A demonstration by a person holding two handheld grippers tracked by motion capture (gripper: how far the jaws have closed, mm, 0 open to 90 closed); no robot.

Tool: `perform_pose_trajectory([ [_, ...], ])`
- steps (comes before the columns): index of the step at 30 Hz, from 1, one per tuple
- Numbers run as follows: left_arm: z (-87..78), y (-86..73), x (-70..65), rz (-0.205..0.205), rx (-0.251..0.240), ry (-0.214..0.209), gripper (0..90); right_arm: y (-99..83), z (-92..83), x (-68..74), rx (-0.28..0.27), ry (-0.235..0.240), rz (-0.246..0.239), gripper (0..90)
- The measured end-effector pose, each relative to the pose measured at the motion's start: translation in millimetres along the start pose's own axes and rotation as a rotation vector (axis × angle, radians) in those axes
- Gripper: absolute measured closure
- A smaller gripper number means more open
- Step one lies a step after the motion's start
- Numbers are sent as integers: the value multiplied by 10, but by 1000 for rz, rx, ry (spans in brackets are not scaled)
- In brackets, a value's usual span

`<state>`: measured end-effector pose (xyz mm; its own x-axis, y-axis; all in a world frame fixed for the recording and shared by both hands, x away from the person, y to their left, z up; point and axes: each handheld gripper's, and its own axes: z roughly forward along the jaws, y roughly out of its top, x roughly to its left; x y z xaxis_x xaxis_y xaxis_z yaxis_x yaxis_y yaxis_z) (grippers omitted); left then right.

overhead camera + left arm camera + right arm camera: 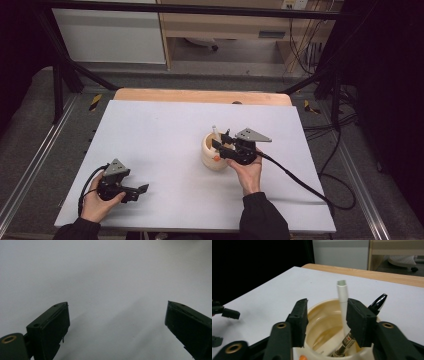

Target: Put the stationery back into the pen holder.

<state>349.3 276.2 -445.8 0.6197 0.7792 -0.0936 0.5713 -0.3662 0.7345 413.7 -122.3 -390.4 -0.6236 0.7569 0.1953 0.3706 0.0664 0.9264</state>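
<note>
Right of the surface's (165, 130) centre stands a cream cup (324, 322); its white pen (343, 297) rises upright, tip toward twelve o'clock, beside a dark pen (378, 302) leaning toward one o'clock. The right gripper (327, 315) hangs half-open over the rim, seemingly gripping nothing. At seven o'clock, the left gripper (117, 322) gapes wide, empty.

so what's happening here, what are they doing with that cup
A person holds a gripper in each hand at a table under a pale sheet. The right gripper hovers over a cream cup that holds a white pen and a dark pen with a shiny tip. Its jaws are open, with the white pen standing close beside one of them, not pinched. The left gripper rests open on the bare sheet, away from the cup.
</note>
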Motion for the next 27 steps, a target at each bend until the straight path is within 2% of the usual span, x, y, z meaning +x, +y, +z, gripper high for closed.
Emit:
perform_pose_trajectory([
  [5,1,2,-2,5,2,-3,58,74,-157,-3,31,-6,-23,353],
  [8,3,3,-4,7,4,-4,58,112,-239,-11,67,9,-31,255],
  [12,0,3,-4,5,3,-4,57,144,-342,-32,115,2,-66,176],
  [15,4,3,-5,7,5,-4,57,149,-414,-76,156,23,-62,97],
  [22,18,1,-12,1,6,-6,55,71,-563,-181,203,22,-64,25],
  [27,22,0,-15,-2,4,-10,55,-57,-640,-270,240,23,-75,7],
])
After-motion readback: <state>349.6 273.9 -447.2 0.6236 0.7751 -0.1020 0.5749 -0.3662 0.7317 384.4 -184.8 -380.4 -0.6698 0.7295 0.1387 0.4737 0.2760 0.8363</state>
